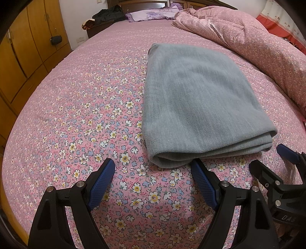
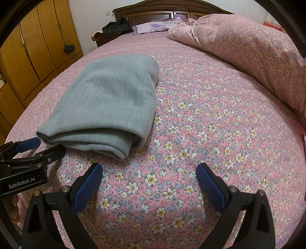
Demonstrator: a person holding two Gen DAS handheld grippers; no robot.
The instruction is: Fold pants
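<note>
The grey pants point(image 1: 200, 107) lie folded into a thick rectangle on the pink flowered bedsheet point(image 1: 86, 115), with the rolled fold edge nearest me. My left gripper point(image 1: 153, 164) is open just in front of that near edge, with only sheet between its blue pads. In the right wrist view the pants point(image 2: 107, 107) sit to the upper left. My right gripper point(image 2: 149, 168) is open over bare sheet point(image 2: 210, 124), to the right of the pants' near corner. Each gripper shows in the other's view: the right gripper point(image 1: 271, 159) and the left gripper point(image 2: 50, 146), both close to the near edge.
A bunched pink quilt point(image 1: 258, 47) fills the bed's right side. A purple pillow point(image 1: 151, 14) and the dark headboard point(image 2: 162, 11) are at the far end. Wooden wardrobe doors point(image 1: 28, 47) line the left, with a small black bag point(image 1: 56, 39) hanging.
</note>
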